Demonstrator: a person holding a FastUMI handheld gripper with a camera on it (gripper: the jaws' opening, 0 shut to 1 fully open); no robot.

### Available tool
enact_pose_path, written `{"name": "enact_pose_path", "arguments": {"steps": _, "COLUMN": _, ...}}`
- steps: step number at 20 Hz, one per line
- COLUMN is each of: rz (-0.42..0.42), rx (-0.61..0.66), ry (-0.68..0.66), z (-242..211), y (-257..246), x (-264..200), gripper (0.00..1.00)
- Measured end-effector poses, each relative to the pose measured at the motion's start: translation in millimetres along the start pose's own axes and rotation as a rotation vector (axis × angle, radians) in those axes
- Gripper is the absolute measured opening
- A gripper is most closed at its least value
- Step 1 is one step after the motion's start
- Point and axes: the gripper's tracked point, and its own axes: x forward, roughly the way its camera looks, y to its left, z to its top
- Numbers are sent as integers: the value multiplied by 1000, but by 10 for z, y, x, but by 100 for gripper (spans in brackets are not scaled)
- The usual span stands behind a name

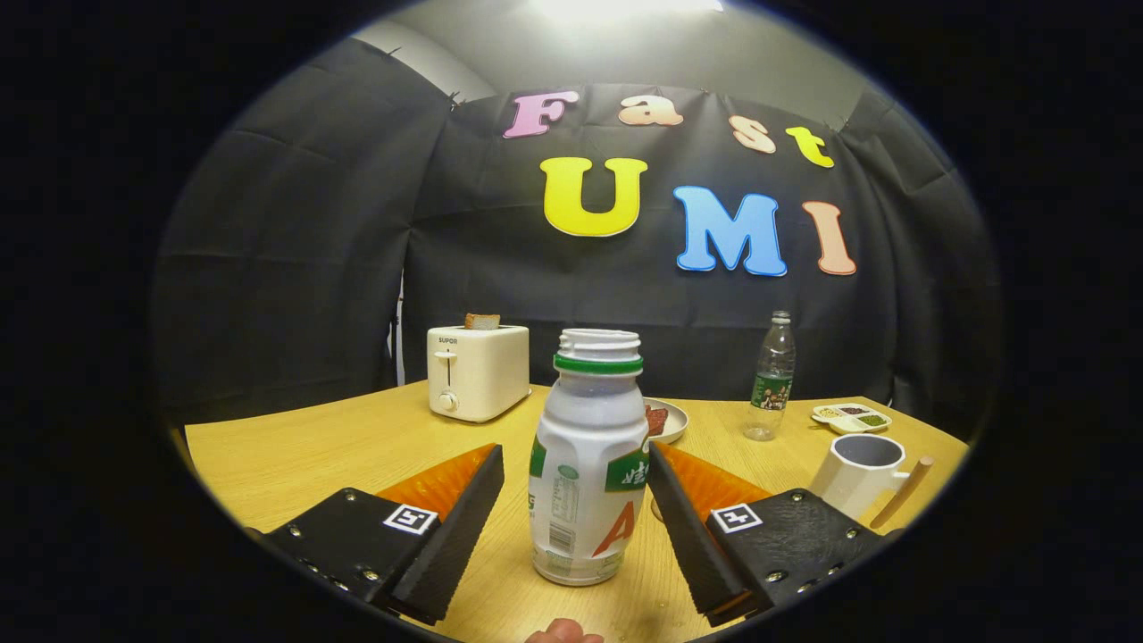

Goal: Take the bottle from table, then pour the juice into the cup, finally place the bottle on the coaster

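Two fingers flank juice bottle (586, 464), uncapped, upright on wooden table (339, 446)

gripper (571, 500) spread wide; right finger at bottle's side, contact unclear; white cup (862, 473) just right; toaster (478, 371) beyond left.

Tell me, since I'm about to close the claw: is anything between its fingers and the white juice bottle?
Nothing visible is. The open-topped white plastic juice bottle stands upright on the wooden table, between the open claw's fingers, with bare gaps on both sides.

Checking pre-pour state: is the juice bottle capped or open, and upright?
Open and upright. The juice bottle shows a bare threaded mouth above its green ring, base flat on the table. It stands between the open gripper fingers.
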Motion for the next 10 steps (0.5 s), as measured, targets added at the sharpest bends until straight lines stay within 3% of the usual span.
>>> {"name": "enact_pose_path", "arguments": {"steps": 5, "rz": -19, "rx": 25, "ry": 10, "z": -38, "y": -22, "x": 99, "gripper": 95}}
{"name": "enact_pose_path", "arguments": {"steps": 6, "rz": -25, "rx": 28, "ry": 12, "z": -29, "y": -33, "x": 118, "gripper": 92}}
{"name": "enact_pose_path", "arguments": {"steps": 8, "rz": -7, "rx": 40, "ry": 12, "z": -30, "y": 12, "x": 138, "gripper": 71}}
{"name": "enact_pose_path", "arguments": {"steps": 10, "rz": -22, "rx": 47, "ry": 10, "z": -12, "y": -28, "x": 120, "gripper": 70}}
